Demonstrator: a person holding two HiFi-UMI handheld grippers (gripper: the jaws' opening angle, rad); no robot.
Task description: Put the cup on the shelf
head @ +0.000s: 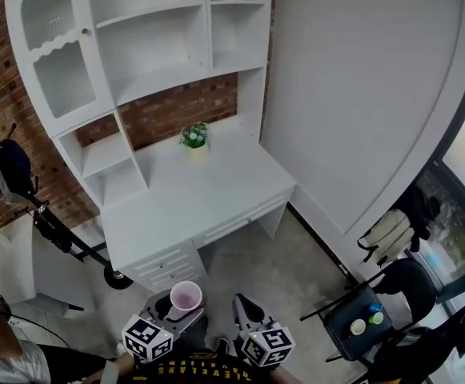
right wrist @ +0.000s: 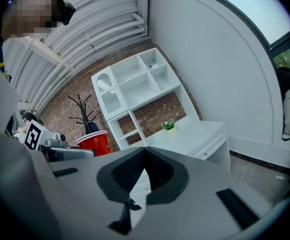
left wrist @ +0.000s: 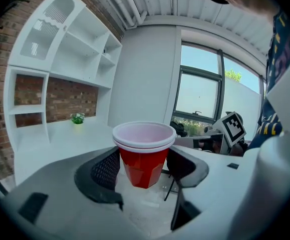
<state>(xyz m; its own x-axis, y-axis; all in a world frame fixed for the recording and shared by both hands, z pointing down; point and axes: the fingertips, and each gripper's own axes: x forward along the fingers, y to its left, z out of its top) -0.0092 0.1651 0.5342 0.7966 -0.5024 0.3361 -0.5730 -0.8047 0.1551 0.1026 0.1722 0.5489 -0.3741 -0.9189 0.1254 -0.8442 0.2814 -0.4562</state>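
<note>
Red plastic cup [left wrist: 144,156] — pinched by left gripper [left wrist: 145,168]; right gripper [right wrist: 144,170] pressed together, empty. White shelf unit [head: 160,54] far — placement not yet done.

There are two grippers, the left gripper [left wrist: 144,173] and the right gripper [right wrist: 144,176], and one red cup [left wrist: 144,156], whose doubled rim may mean two nested. One potted plant [head: 194,137] stands on the single counter [head: 216,194] below one shelf unit [head: 156,50]. There is also one coat stand [right wrist: 85,111] and one black stool [head: 340,314] bearing three small round things [head: 374,308].

Open desk top [head: 208,194], potted plant [head: 194,137] at back, shelf bays [head: 160,50] open
</note>
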